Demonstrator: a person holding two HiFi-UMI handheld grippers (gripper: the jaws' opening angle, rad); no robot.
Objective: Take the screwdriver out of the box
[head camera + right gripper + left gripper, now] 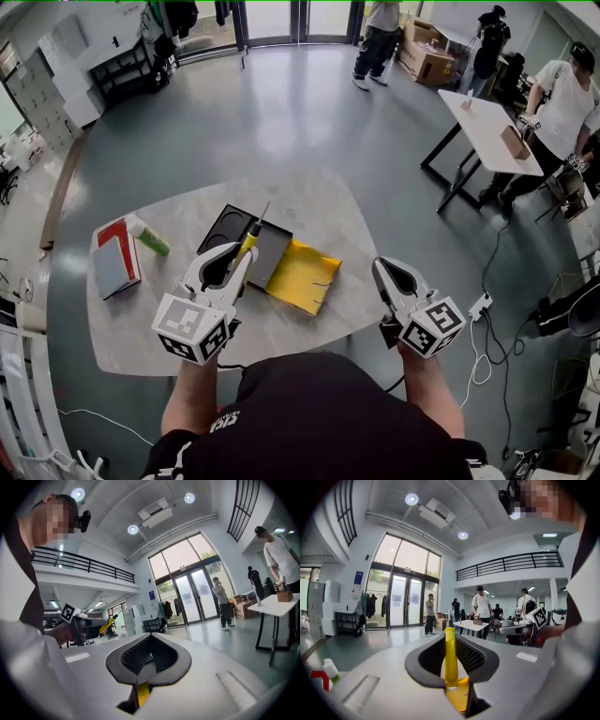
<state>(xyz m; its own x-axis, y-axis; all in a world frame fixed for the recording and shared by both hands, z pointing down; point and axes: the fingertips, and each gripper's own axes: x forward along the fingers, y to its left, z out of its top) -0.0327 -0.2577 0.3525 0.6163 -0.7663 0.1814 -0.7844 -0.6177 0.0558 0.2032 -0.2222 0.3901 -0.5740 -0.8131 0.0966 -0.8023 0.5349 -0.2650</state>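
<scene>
- Currently the left tool (246, 255) is gripping the yellow handle of the screwdriver (251, 241). The left gripper view shows the two jaws pressing on either side of that handle (450, 660).
- The screwdriver is sitting upright-to-tilted in the grip, with its thin metal shaft pointing away from the person.
- It is hanging in the air above the counter (319, 206). In the head view it is crossing over the near edge of the open black box (230, 225) rather than lying inside it.
- The box is resting on the counter with a yellow flat piece (302, 277) lying just beside it, on the side towards the right tool.
- The right tool (386, 272) is hovering over the near right edge of the counter, well apart from the box. Its jaws are meeting at the tips, with nothing sitting in the hollow between the pads (150, 637).
- A red and grey book (117, 261) and a green and white bottle (150, 236) are lying together at the far left of the counter.
- Several people are standing around a white table (487, 131) in the background.
</scene>
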